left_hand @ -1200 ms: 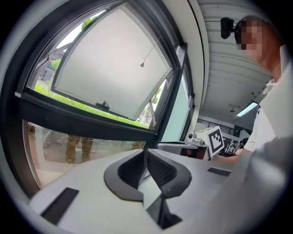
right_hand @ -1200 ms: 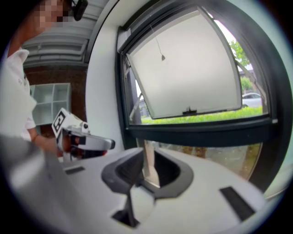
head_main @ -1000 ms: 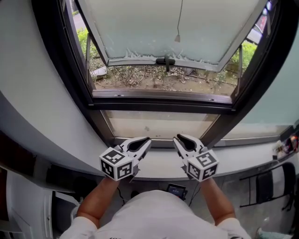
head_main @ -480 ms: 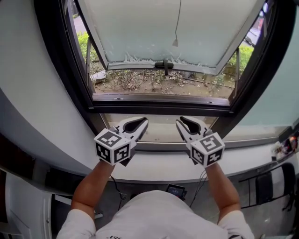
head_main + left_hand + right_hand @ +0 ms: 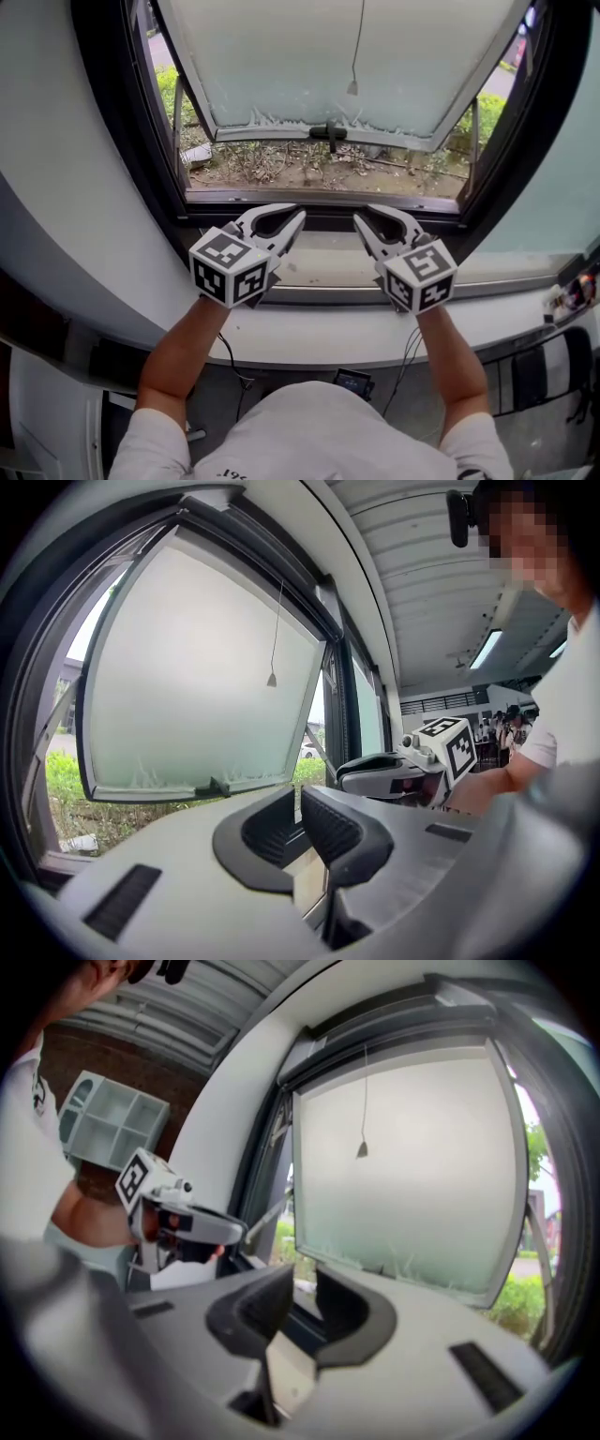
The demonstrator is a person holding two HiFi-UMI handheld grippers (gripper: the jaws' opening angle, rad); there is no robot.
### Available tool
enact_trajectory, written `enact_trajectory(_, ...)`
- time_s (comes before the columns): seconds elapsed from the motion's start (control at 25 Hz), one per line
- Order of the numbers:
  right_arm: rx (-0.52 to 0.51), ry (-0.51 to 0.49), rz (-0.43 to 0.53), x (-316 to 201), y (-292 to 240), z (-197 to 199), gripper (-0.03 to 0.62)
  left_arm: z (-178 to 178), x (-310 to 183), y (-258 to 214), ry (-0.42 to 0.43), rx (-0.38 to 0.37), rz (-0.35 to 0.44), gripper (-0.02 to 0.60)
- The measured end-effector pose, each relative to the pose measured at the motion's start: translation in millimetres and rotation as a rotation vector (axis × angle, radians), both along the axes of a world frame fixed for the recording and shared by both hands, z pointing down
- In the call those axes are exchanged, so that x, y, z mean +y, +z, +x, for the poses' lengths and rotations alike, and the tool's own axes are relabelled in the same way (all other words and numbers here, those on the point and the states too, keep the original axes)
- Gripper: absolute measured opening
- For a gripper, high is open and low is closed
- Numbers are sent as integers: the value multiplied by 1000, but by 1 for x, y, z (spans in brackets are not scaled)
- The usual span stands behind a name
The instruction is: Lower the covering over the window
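At lower centre-left of the head view, left gripper [image 5: 298, 217] held on a bare forearm, left cube [image 5: 230, 267] nearest the camera, tips aimed at the bottom bar of the dark window frame [image 5: 122, 141]. In the left gripper view, jaws pressed together with only a thin slit between the ribbed pads, nothing pinched.

Just beside it at lower centre-right, right gripper [image 5: 359, 221], apart from the left one, right cube [image 5: 422, 277] nearest the camera. In the right gripper view, jaws spread a little, a clear gap between the pads, nothing in it.

Both grippers side by side over the white sill [image 5: 319, 342], tips toward the window, the 2 forearms running down to the bottom edge of the frame.

At upper centre, pull cord [image 5: 357, 42] hanging from the top edge and ending in a small cone-shaped weight [image 5: 352, 87], in front of the frosted sash [image 5: 281, 56]. Well apart from both grippers, higher in the frame.

Sash swung outward at its bottom, black handle [image 5: 328, 129] at the middle of its lower edge. Beneath it, outdoor ground [image 5: 281, 164] with dry twigs and green plants
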State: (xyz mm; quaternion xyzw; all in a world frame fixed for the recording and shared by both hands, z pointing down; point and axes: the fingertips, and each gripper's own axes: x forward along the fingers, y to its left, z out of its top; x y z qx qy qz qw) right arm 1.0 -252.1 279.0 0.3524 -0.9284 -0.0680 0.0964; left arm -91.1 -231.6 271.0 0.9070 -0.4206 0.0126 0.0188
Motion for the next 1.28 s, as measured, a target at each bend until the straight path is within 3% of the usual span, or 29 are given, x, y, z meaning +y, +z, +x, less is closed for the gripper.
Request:
enact_trajectory(0.28, 16, 3, 61, -10, -31, -6, 83, 7, -10, -31, 5, -38, 59, 18)
enact_trajectory(0.56, 36, 14, 90, -21, -47, -10, 83, 10, -11, -36, 11, -55, 64, 18)
enact_trajectory(1.28, 53, 59, 231, -63, -134, -15, 83, 5, -39, -91, -55, -111, 152, 18)
